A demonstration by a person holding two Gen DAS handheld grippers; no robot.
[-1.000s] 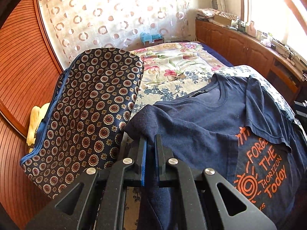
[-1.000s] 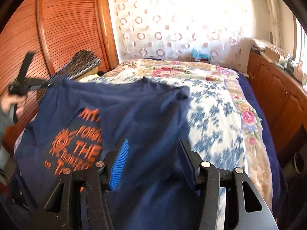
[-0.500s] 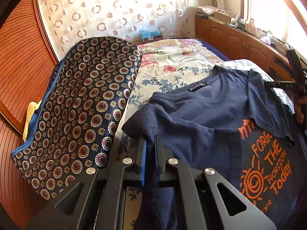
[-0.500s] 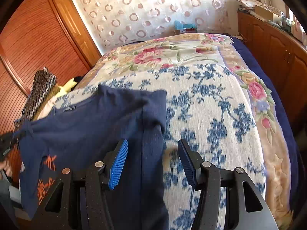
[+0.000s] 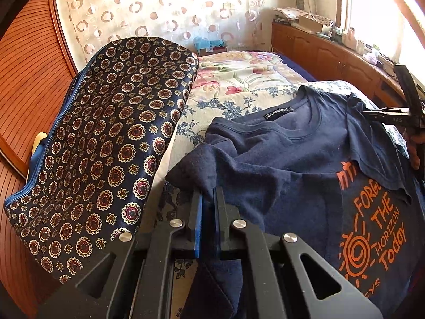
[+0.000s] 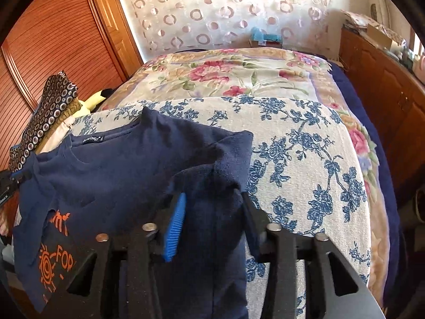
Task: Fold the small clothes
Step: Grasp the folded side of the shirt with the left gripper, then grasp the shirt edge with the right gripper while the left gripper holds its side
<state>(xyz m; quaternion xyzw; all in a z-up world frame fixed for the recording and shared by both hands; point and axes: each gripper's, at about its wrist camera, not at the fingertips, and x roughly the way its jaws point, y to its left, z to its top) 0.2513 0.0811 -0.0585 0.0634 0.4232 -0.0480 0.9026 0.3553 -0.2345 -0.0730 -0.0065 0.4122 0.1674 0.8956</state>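
Note:
A navy T-shirt [image 5: 279, 164] with an orange print lies face up on the floral bedspread [image 6: 305, 159]. My left gripper [image 5: 208, 194] is shut on the shirt's left sleeve edge, and cloth hangs down between its fingers. In the right wrist view the same T-shirt [image 6: 106, 175] spreads to the left. My right gripper [image 6: 212, 199] straddles the bunched right sleeve. Its jaws are closing with the fabric between them, and a gap still shows at the pads. The right gripper [image 5: 398, 117] also appears at the shirt's far shoulder in the left wrist view.
A dark patterned cushion [image 5: 106, 138] lies along the bed's left side, against the wooden wardrobe [image 6: 53, 40]. Wooden cabinets [image 5: 332, 55] with clutter run along the right. A patterned curtain [image 6: 225, 8] hangs behind the bed. The floral bedspread stretches beyond the shirt.
My right gripper swung right and came down over the shirt's right sleeve, and its jaws have narrowed around the cloth. The left gripper kept its grip and sank slightly.

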